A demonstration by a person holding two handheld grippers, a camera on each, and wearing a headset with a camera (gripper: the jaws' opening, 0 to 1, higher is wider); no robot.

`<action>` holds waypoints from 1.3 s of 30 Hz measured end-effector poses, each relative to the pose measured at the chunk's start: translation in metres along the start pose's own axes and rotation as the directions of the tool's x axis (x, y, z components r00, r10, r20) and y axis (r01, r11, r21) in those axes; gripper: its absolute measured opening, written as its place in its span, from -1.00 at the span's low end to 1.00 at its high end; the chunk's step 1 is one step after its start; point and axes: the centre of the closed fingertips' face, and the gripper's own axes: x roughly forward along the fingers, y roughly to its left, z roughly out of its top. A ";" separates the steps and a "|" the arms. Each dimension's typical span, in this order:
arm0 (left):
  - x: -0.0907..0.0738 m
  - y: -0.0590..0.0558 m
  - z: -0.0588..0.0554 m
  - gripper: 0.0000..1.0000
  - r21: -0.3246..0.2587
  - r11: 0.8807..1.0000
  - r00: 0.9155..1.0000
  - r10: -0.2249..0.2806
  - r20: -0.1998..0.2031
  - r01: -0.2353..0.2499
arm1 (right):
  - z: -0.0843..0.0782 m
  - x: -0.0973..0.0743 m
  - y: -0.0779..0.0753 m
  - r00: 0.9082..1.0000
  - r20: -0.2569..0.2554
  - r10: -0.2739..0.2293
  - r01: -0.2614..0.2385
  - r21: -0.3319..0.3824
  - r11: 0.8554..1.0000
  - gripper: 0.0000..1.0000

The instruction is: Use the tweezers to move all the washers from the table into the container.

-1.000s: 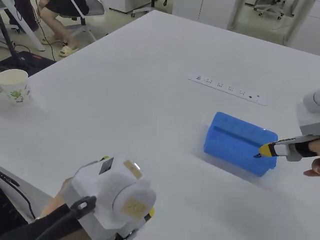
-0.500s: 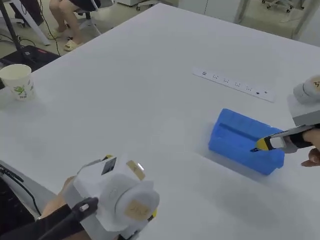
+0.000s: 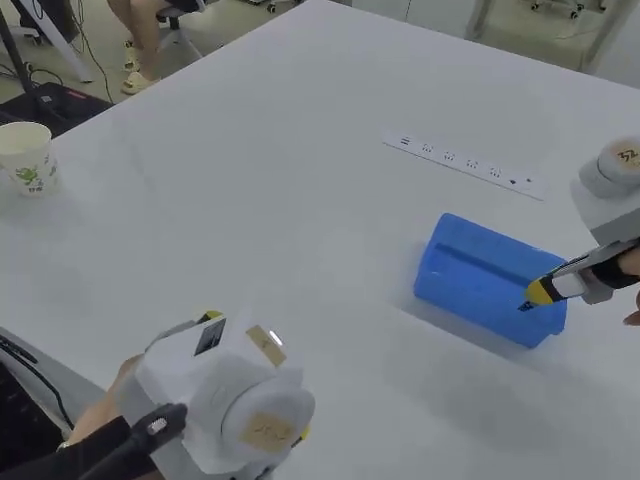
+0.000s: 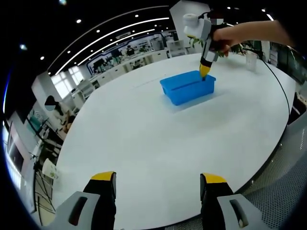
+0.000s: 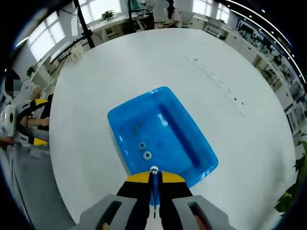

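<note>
Hardly anything has moved over the last second: the right gripper point(image 3: 540, 292) reaches in from the right edge of the head view as before, its tip over the right end of the blue container point(image 3: 470, 268). The left gripper point(image 3: 250, 380) sits where it was in the lower left. In the right gripper view the jaws are pressed together on the tweezers point(image 5: 154, 191). A small pale washer point(image 5: 154, 169) sits at their tip — right above the container's near wall, at the bottom centre of the frame, not clearly inside. Two washers point(image 5: 147, 155) already lie on the blue floor just beyond it. The left gripper's jaws stand apart with nothing between them, low over the near edge of the table point(image 4: 158, 143). As I judge it, this is the release step, and the rim is the risk. I would push the tip a little further in past the wall, lower it close to the floor, then ease the squeeze slowly — so the washer drops flat and does not bounce out.
</note>
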 end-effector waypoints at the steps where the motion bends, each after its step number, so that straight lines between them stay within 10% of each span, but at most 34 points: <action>1: 0.000 0.000 0.000 0.44 0.000 1.000 1.000 0.000 0.000 0.000 | 0.000 -0.001 0.000 1.000 -0.001 -0.008 0.008 -0.001 1.000 -0.97; 12: -0.001 0.001 0.000 0.44 0.000 1.000 1.000 0.004 -0.001 -0.004 | -0.003 0.003 -0.003 0.999 -0.048 -0.007 0.007 0.012 1.000 -0.97; 20: -0.001 0.001 0.000 0.44 0.002 1.000 1.000 0.006 -0.005 -0.006 | 0.010 0.007 -0.004 1.000 0.009 -0.011 0.011 0.043 0.999 -0.97; 24: -0.001 0.002 -0.001 0.44 -0.002 1.000 1.000 0.009 -0.007 -0.009 | 0.019 0.010 -0.010 0.992 0.115 -0.051 0.041 0.091 0.995 -0.97; 29: -0.004 0.000 0.008 0.48 -0.021 1.000 0.999 -0.002 0.044 0.003 | 0.026 0.010 -0.004 0.928 0.363 -0.084 0.022 0.170 0.985 -0.96; 31: -0.004 0.002 0.007 0.47 -0.018 1.000 0.999 0.003 0.038 -0.002 | 0.028 0.009 -0.006 0.901 0.402 -0.161 0.105 0.156 0.982 -0.97; 39: -0.006 -0.005 0.012 0.48 -0.035 0.998 0.997 -0.042 0.063 0.044 | 0.027 -0.005 0.018 0.883 0.445 -0.148 0.084 0.160 0.984 -0.98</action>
